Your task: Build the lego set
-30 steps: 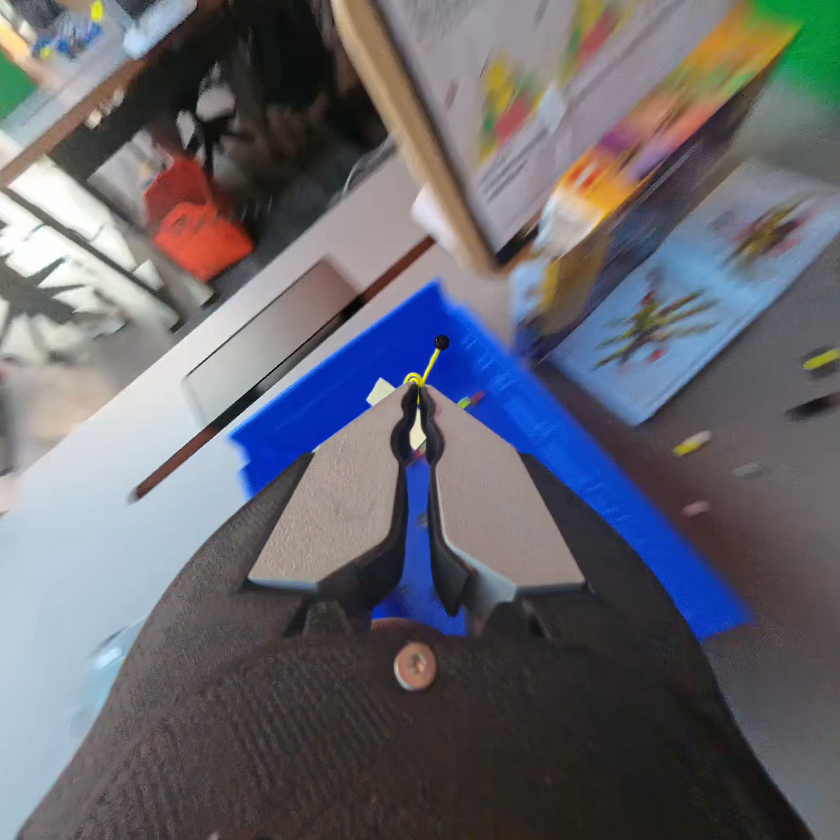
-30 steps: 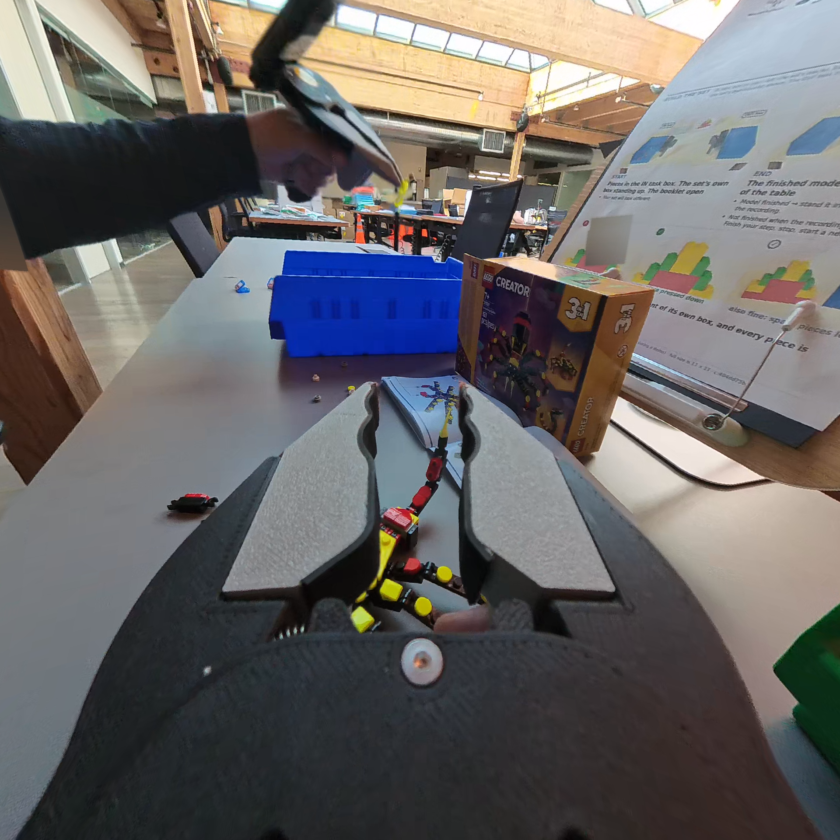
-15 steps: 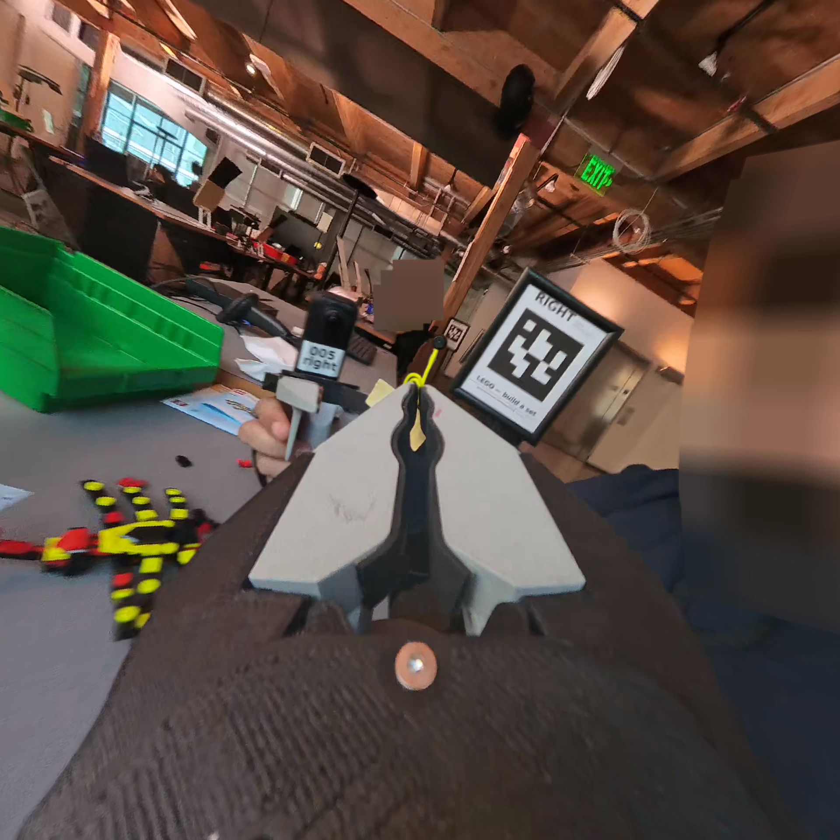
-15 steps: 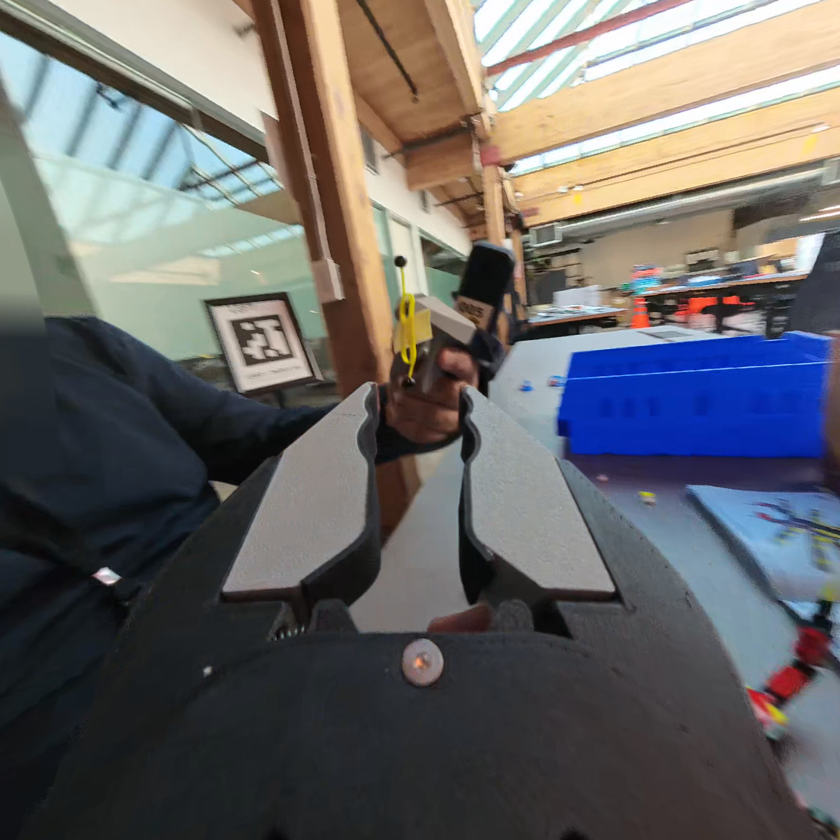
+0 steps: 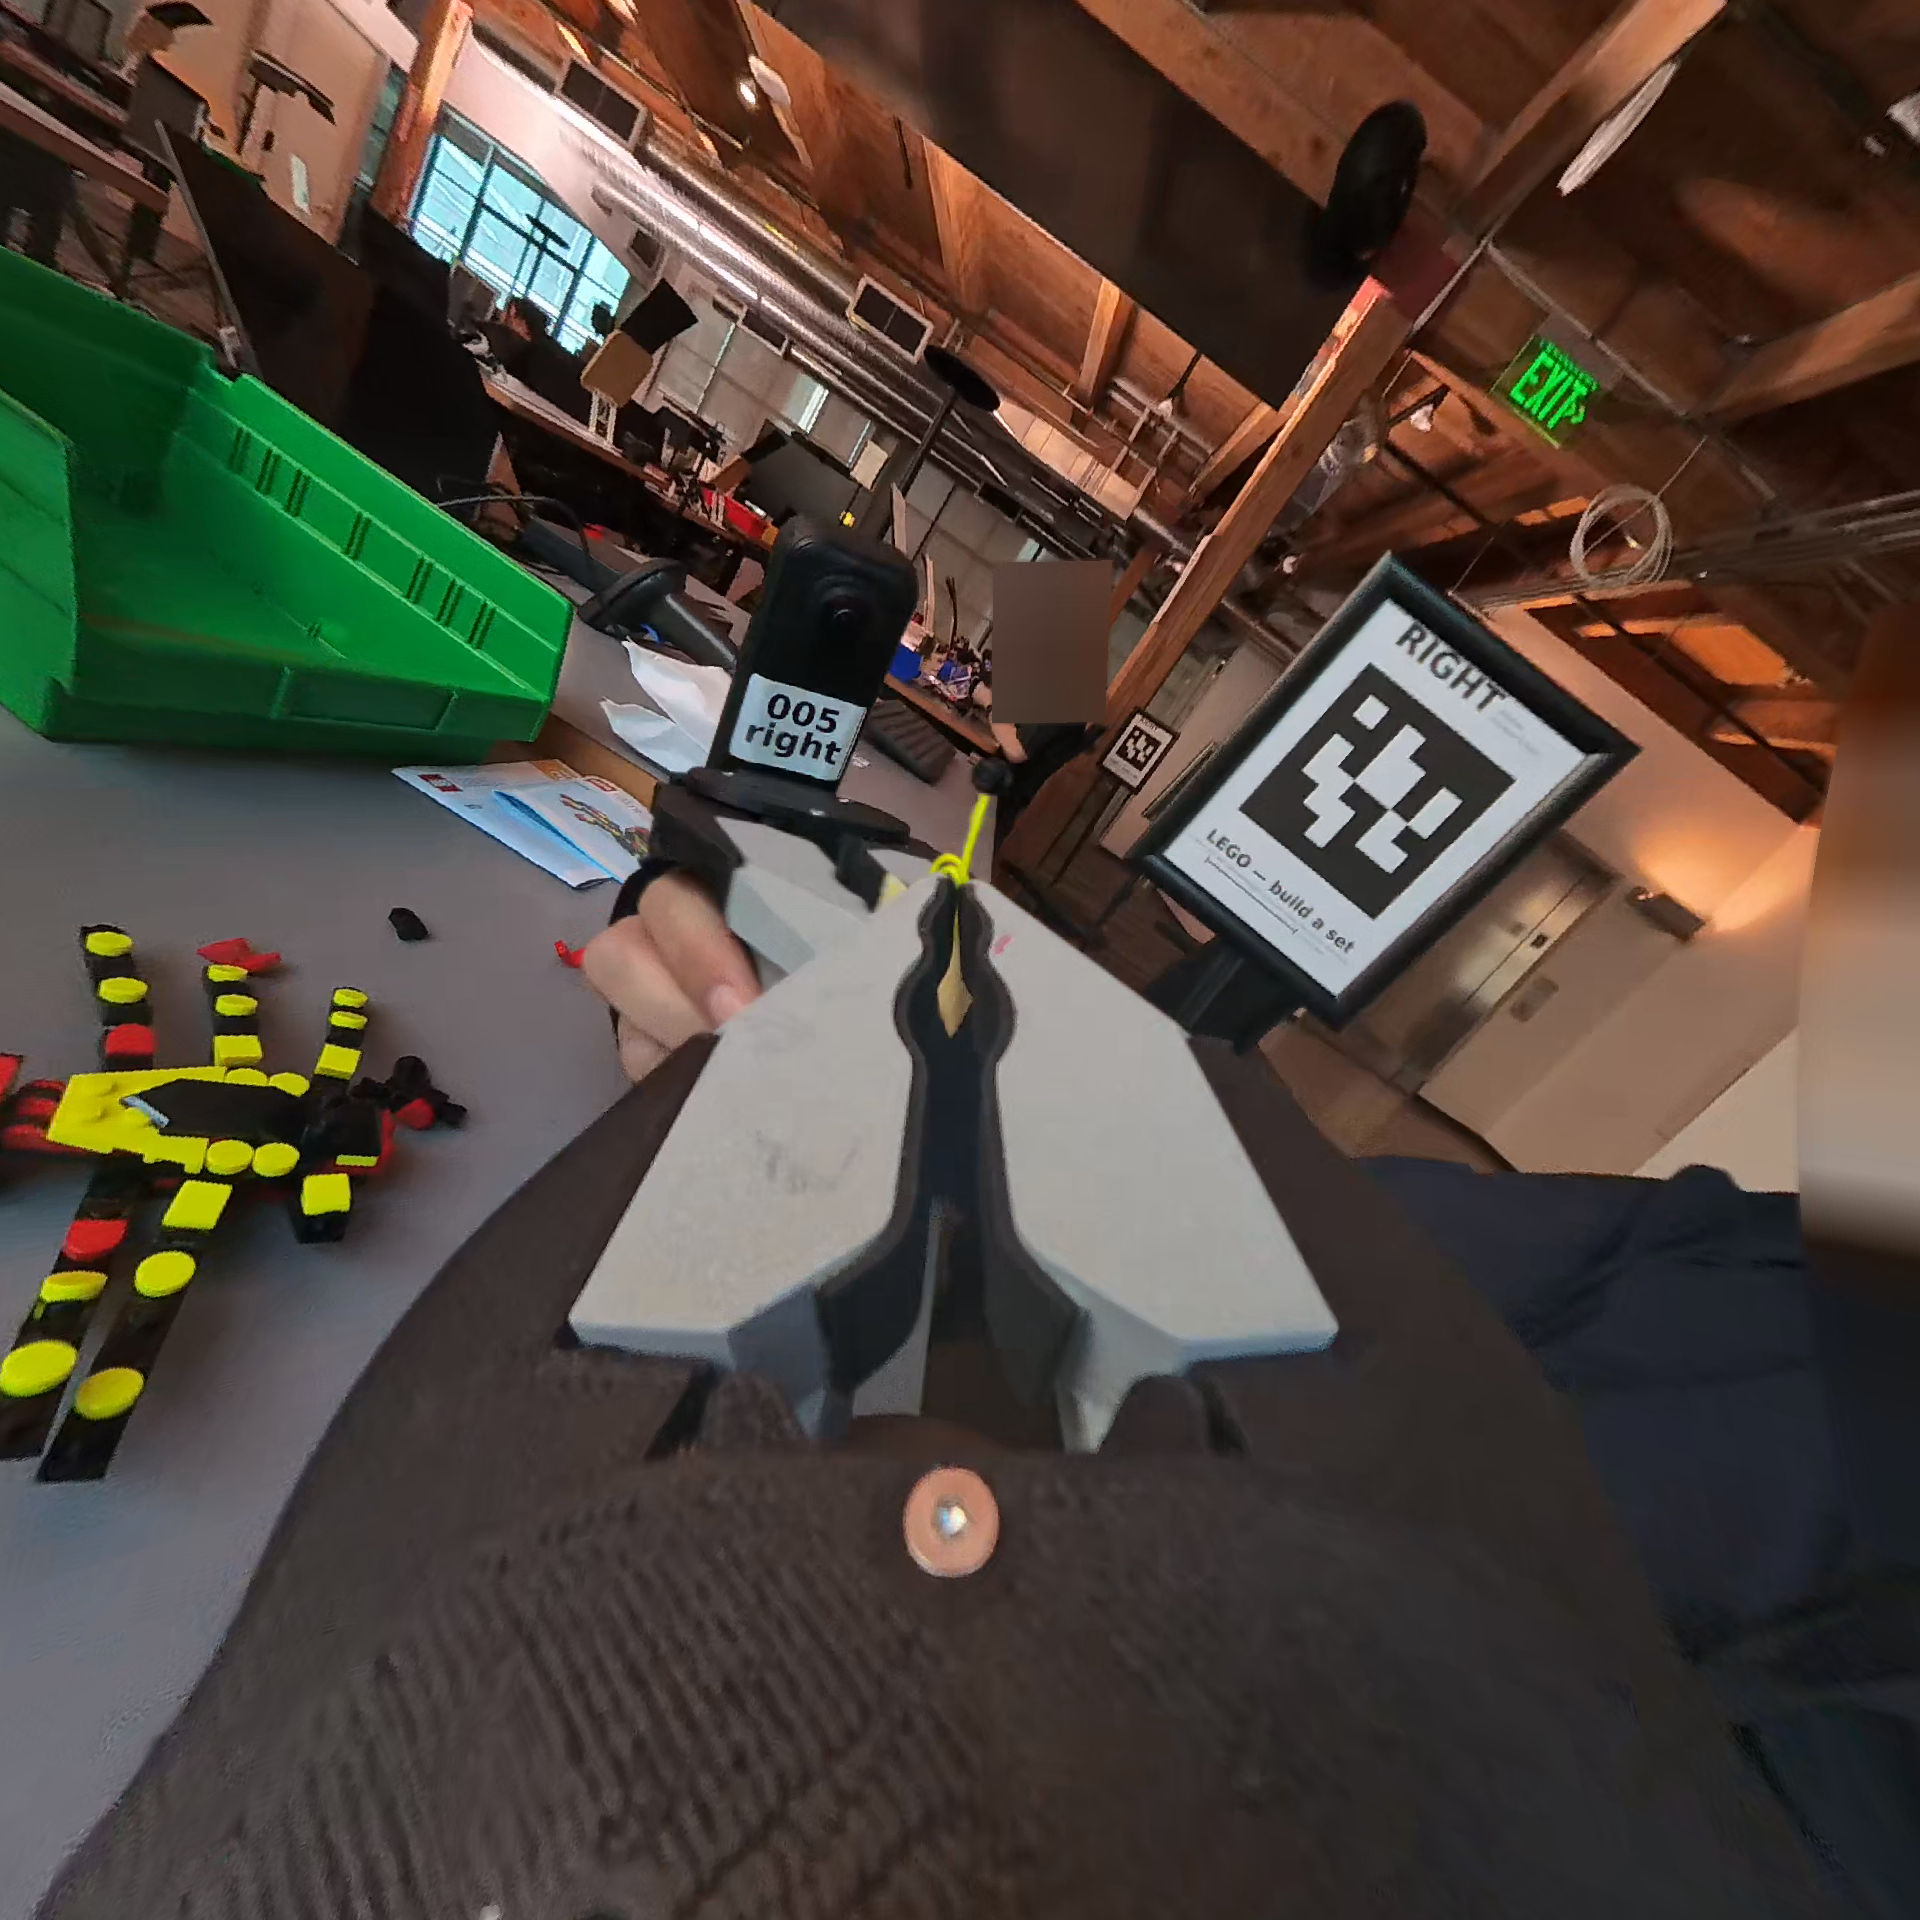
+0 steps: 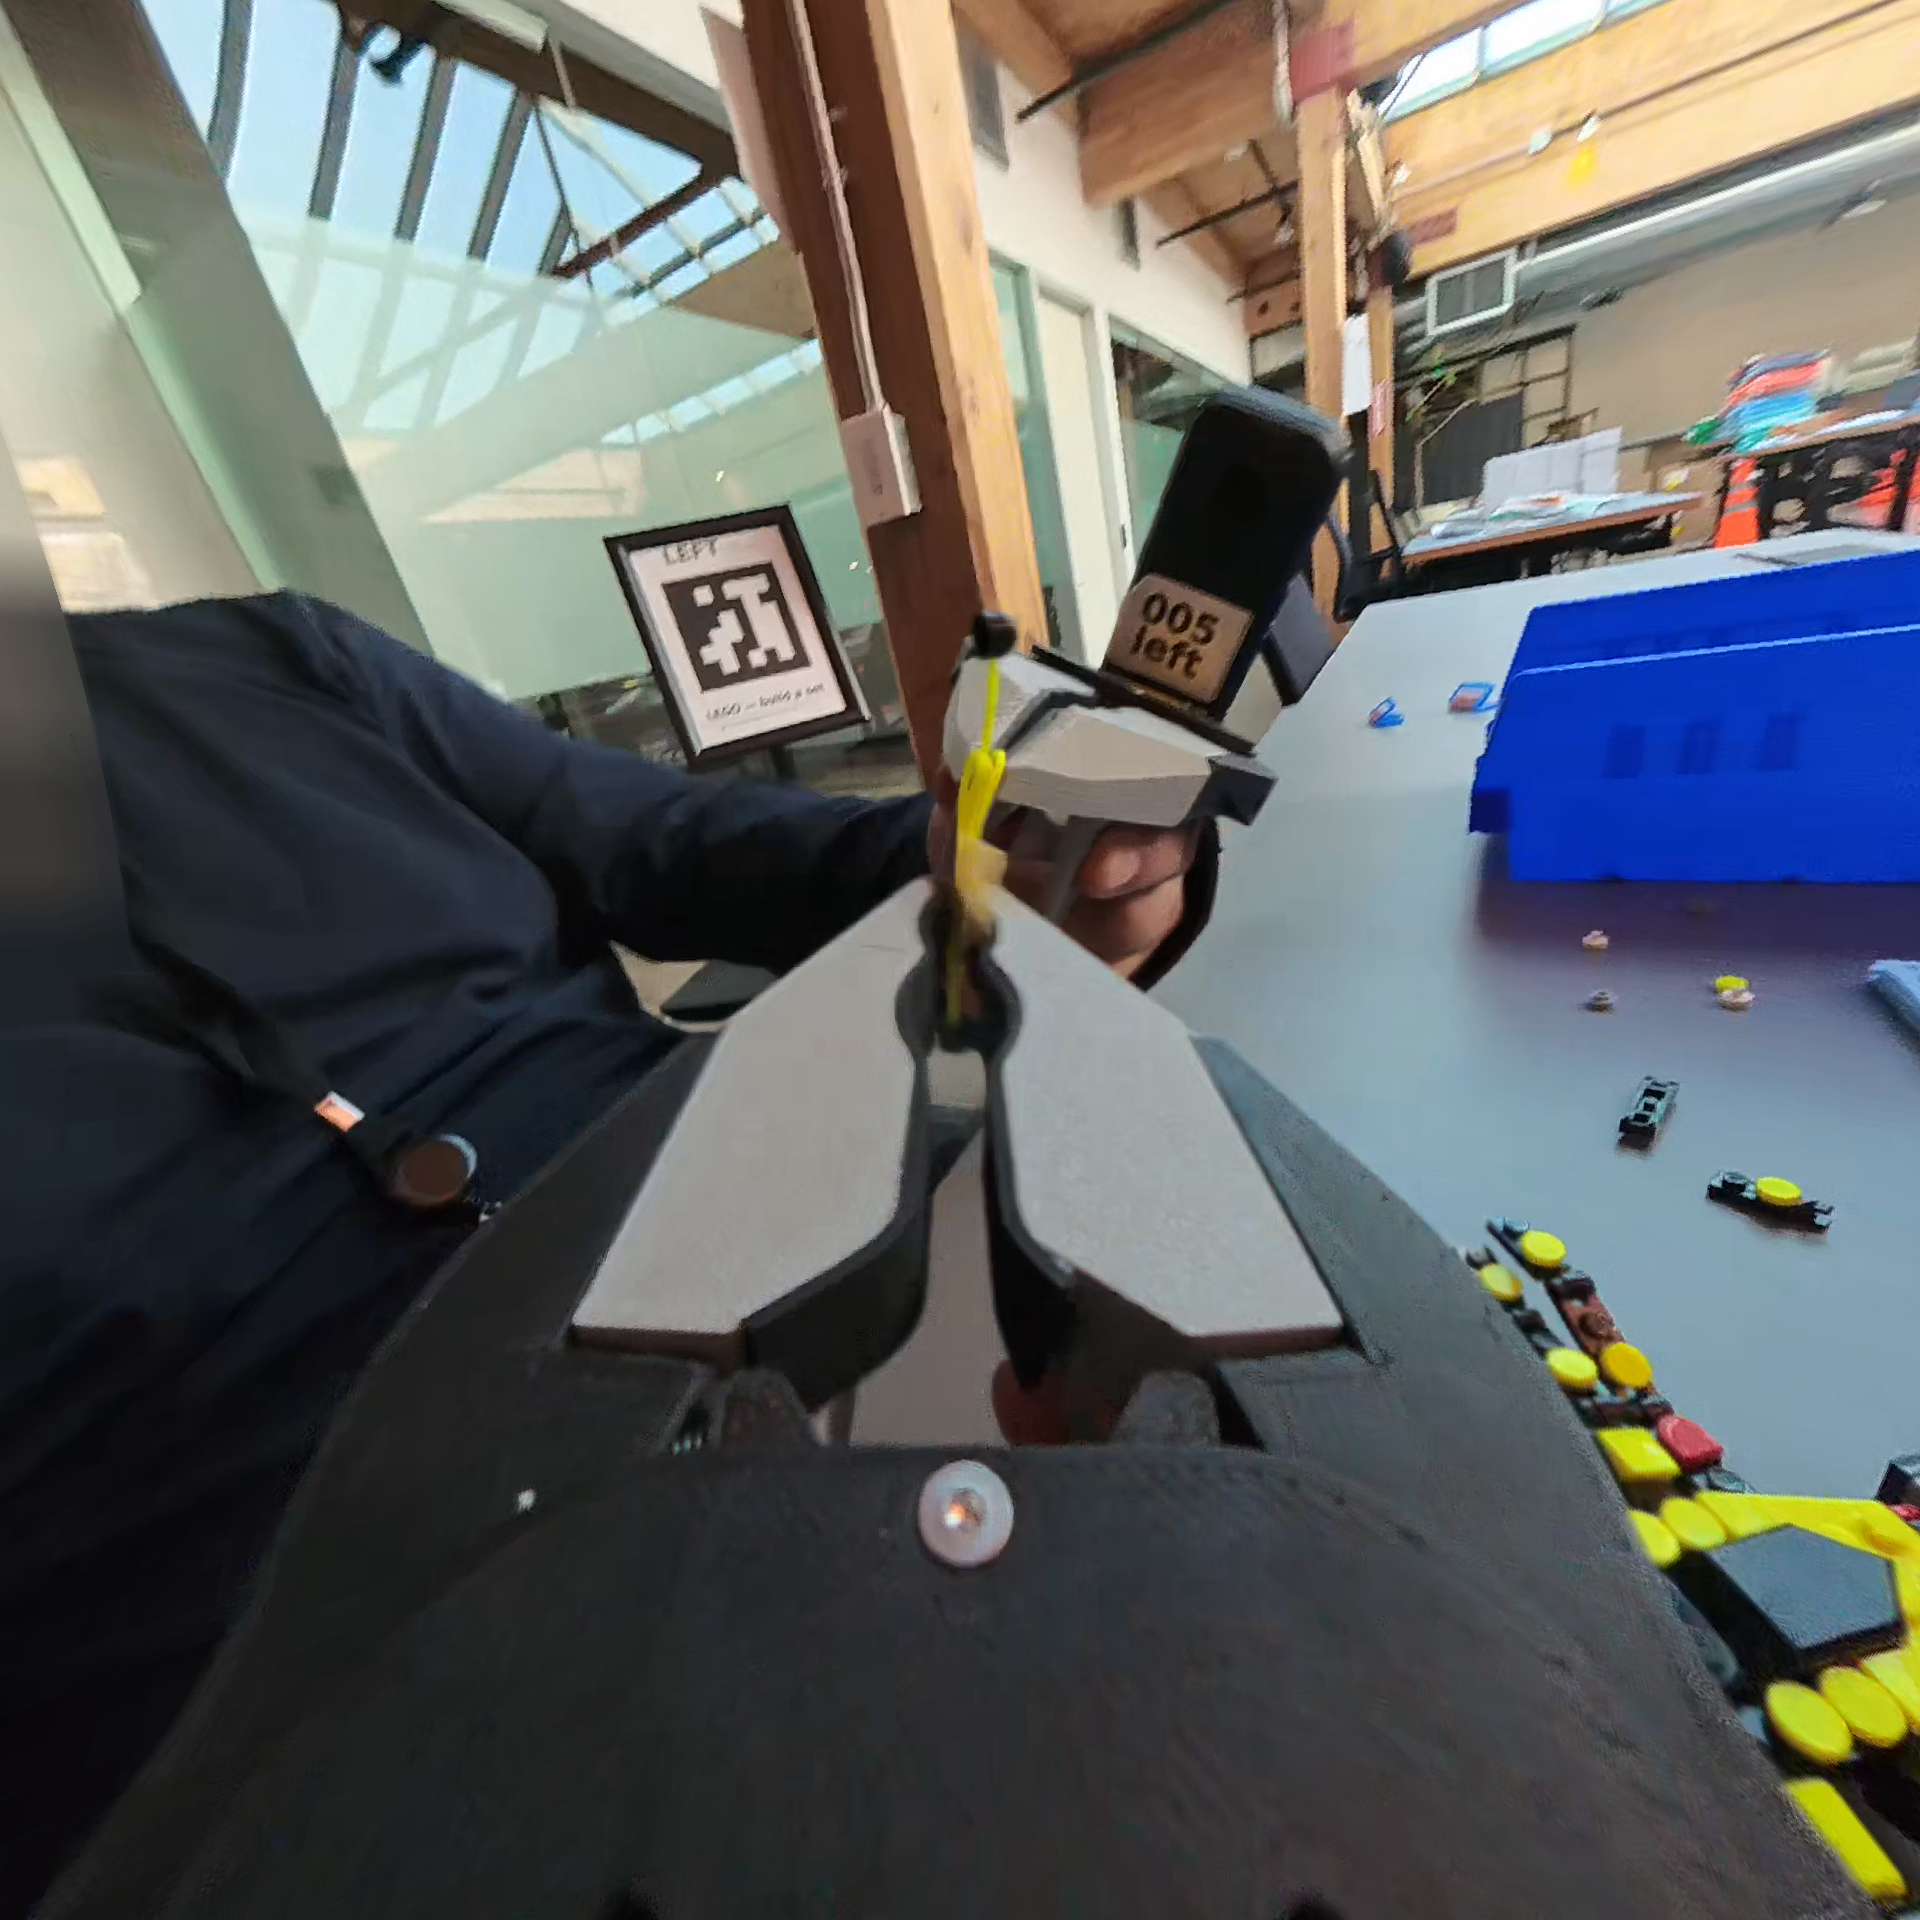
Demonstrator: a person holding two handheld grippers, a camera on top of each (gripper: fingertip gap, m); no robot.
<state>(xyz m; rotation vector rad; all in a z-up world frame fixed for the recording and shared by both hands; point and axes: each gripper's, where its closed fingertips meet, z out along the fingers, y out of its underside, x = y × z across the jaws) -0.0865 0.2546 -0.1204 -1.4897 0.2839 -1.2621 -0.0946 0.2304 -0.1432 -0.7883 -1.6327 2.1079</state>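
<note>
Both grippers up off the grey tabletop (image 5: 260, 852), tips meeting nose to nose. Left gripper (image 5: 951, 904) pressed together on a thin yellow antenna-like lego piece w/ black ball tip (image 5: 966, 831). Right gripper (image 6: 961, 935) now pinched on the same yellow piece from the opposite side; 0.5 s ago spread wide and apart from it, so closed in since. Left gripper grip unchanged vs. both earlier frames.

Black-yellow-red lego spider model (image 5: 197, 1132) flat on the table at 9 o'clock in left wrist view, at 4–5 o'clock in right wrist view; no gripper touching it. Green plastic bin (image 5: 239, 582) at 10 o'clock behind the spider, open instruction booklet (image 5: 540, 810) near it. Blue plastic bin (image 6: 1704, 727) at 2–3 o'clock in right wrist view, loose small bricks (image 6: 1766, 1200) between bin and model.
</note>
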